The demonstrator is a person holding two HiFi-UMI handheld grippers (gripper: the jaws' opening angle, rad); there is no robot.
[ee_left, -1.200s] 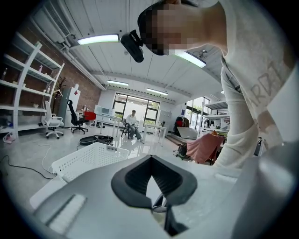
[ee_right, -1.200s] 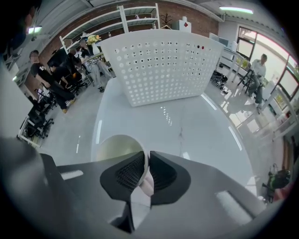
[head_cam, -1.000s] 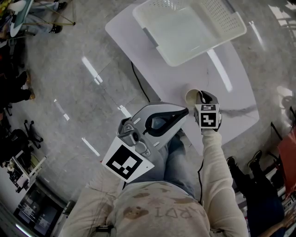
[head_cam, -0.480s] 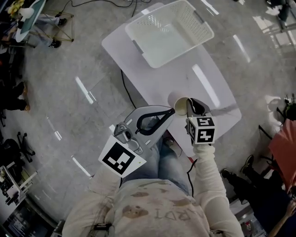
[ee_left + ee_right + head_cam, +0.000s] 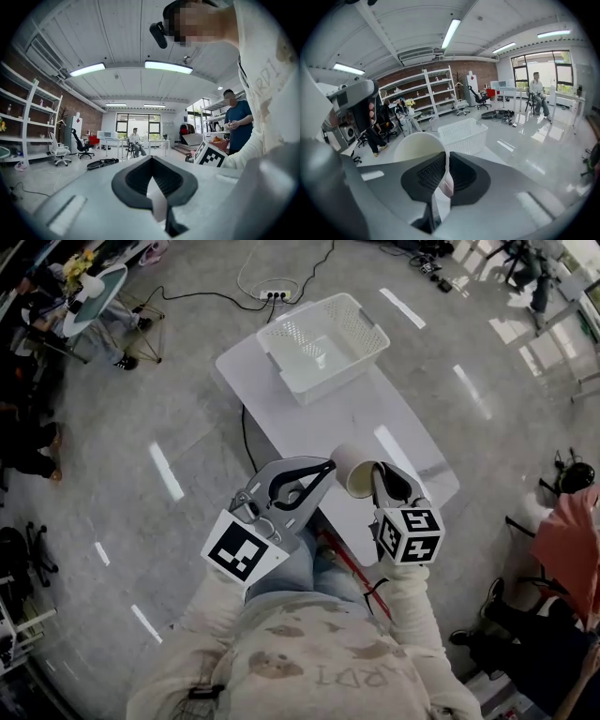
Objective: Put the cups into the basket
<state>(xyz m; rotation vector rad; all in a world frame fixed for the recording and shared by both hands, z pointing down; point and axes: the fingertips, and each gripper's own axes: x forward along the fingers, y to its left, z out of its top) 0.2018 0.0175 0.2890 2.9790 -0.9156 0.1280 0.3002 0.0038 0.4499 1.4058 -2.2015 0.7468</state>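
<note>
**A:** Which step is in hand?

**B:** The carry, by my reading. The right tool (image 5: 377,476) is clamped on the cup (image 5: 353,470). In the right gripper view the cup's wall runs down between the two jaws, one inside the mouth and one outside, so the pinch is at the rim.

**A:** Where is the cup?

**B:** It is over the near end of the table (image 5: 361,418), tipped so its mouth faces roughly toward the left tool (image 5: 326,466). It looks lifted, but I cannot confirm clearance from the tabletop.

**A:** And the left tool?

**B:** Its jaws are together with nothing between them. It sits just beside the cup, and I see no contact.

**A:** What about the basket?

**B:** The basket (image 5: 281,357) stands upright at the far end of the table, well apart from the cup. What shows of its inside is bare, with no cup in it. This is the only cup I can find in any view.

**A:** What does the next move call for?

**B:** My judgement:
- The right tool should go forward along the table until the cup is over the basket's opening and past the near wall.
- It should then lower the cup inside before the jaws part.
- A one-wall rim pinch lets the cup swing, so the travel should be steady.
- Releasing low should keep the cup from bouncing out.
- The left tool has no job here and should stay out of the path.
</note>
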